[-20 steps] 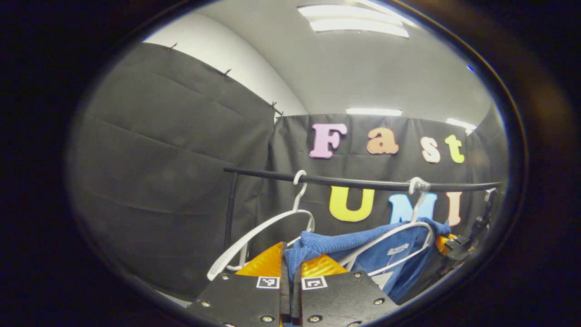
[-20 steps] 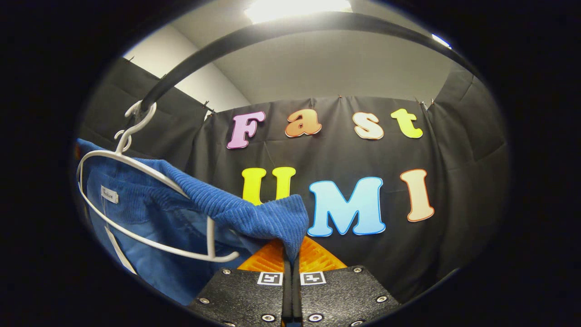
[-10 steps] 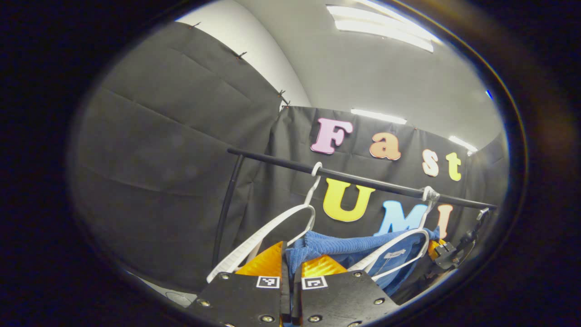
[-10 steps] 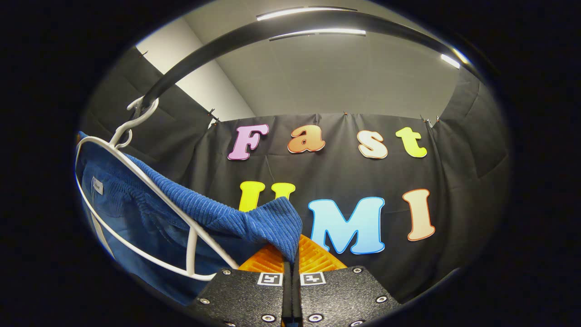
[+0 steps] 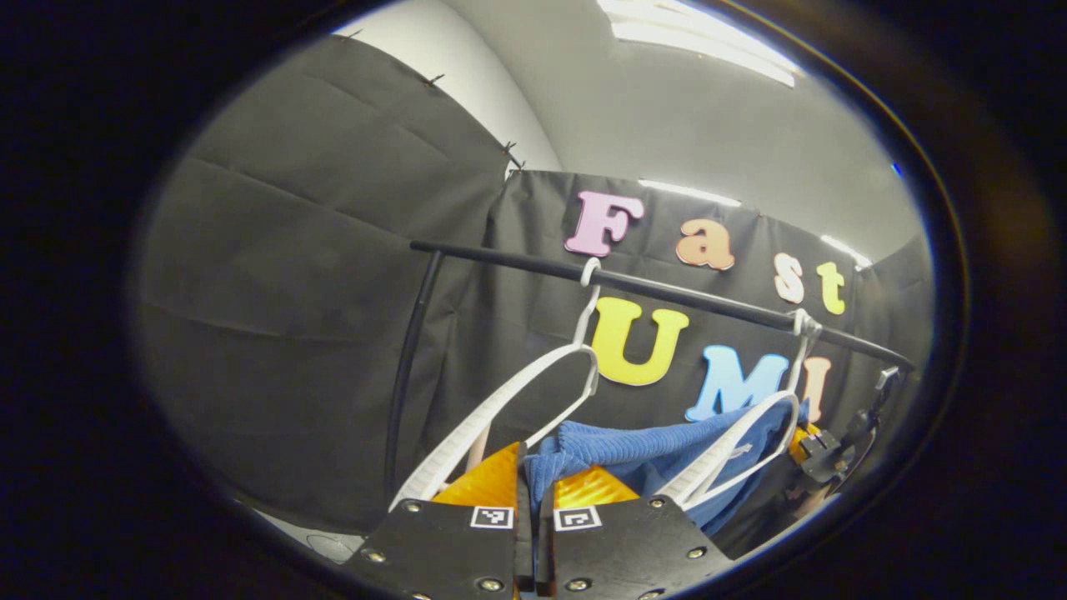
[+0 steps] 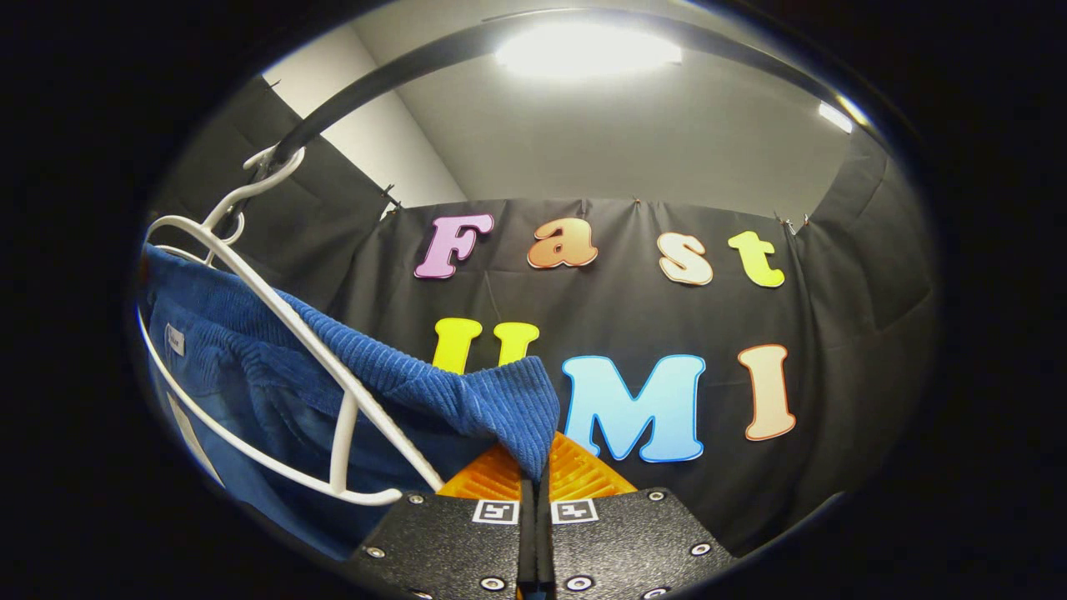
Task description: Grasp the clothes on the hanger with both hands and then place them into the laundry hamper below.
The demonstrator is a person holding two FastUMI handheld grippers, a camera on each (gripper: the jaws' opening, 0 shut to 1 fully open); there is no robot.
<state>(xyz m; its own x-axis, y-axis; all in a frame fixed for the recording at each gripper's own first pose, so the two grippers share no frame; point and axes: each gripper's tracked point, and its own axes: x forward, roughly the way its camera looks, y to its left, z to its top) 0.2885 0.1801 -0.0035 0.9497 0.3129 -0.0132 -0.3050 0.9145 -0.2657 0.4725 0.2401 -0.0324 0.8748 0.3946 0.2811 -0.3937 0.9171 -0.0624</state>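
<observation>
A: Left tool [image 5: 533,487]: orange fingers [image 5: 492,482] pressed together, pinching one end of the blue ribbed garment [image 5: 633,446]. Right tool [image 6: 533,483]: likewise pressed together, pinching the opposite end of the same cloth.

B: Position of the garment?

A: Stretched between the two tools, draped over a white hanger [image 6: 275,325] hooked on the black rail [image 5: 667,292]; body of the cloth hanging inside the hanger loop. Second, bare white hanger [image 5: 508,400] hooked on the rail, toward its end with the upright post, just beside the left tool.

B: Hamper?

A: Somewhere below, per the task; location not determinable from here.

B: Likely failure modes?

A: Cloth snagging on the hanger arm if pulled straight down, dragging the hanger off the rail. Uneven pull from one tool, tearing the thin pinch out of the other. Bare hanger knocked by the left tool, swinging into the path. Probable remedy: lifting clear of the hanger shoulder first, then lowering both ends together.
</observation>
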